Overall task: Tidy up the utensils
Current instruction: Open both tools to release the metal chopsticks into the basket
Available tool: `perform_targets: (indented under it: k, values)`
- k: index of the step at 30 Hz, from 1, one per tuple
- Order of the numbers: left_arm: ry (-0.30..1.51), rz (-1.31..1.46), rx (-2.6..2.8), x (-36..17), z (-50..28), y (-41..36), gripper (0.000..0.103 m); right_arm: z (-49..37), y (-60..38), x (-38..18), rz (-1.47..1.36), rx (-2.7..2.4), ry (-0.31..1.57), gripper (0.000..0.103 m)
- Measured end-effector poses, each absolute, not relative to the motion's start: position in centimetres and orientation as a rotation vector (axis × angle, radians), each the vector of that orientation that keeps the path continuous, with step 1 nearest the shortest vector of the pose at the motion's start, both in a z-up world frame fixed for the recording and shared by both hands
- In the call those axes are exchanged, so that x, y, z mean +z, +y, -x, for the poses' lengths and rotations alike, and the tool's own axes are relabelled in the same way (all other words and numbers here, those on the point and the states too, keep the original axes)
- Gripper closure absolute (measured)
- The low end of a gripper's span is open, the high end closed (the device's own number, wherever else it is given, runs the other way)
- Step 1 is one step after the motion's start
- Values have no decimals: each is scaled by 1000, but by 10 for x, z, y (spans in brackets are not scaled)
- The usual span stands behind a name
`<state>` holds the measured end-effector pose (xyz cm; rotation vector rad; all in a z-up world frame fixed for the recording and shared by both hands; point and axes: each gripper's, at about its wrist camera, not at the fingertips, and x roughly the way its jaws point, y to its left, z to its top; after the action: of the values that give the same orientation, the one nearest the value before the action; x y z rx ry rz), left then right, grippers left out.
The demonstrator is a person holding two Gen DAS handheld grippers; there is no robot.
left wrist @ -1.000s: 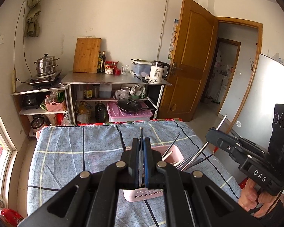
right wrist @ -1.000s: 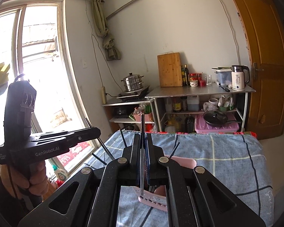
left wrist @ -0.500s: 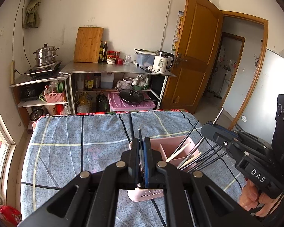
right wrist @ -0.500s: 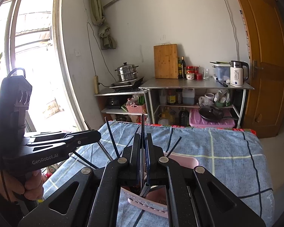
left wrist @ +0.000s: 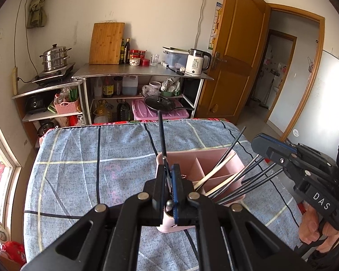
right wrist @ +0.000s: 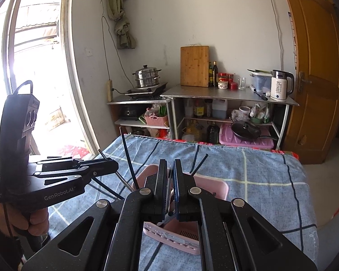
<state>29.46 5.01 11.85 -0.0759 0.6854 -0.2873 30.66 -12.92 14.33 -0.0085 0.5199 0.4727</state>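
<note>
On the blue checked cloth (left wrist: 83,171) we find the pink utensil holder (left wrist: 217,158), its compartments holding pale chopsticks (left wrist: 217,171) that lean up and to the right. The left gripper (left wrist: 168,178) is clenched on a single black chopstick (left wrist: 161,135), long axis near upright, tip pointing up and slightly away, lower end over the holder's left compartment. The right gripper (right wrist: 169,178) is clamped on a bundle of black chopsticks (left wrist: 257,176); these slant from the holder up toward the right. Compared with a second ago, we see both grippers lower and the holder much nearer in view. The held ends are hidden behind the jaws, so we cannot tell whether any chopstick touches the holder's floor.
</note>
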Motion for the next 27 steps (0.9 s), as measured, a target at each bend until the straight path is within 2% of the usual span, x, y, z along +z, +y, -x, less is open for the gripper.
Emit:
perform_targets:
  k: [9,11,13,21,27]
  values:
    - [694,60,-273,114,-291,46,94,-300,-133,143,15,482,529,98]
    - [683,62,-270,116,-289,47,78,-295,-136,145,10,488,520,94]
    - [669,68,-265,119,-286,48,71,-291,-139,148,5,491,512,93]
    - [604,71,-244,132,-249,52,71,-259,-159,152,-5,494,471,92]
    - [576,99,-255,125,-203,51,65,-228,-179,141,-20,480,466,89]
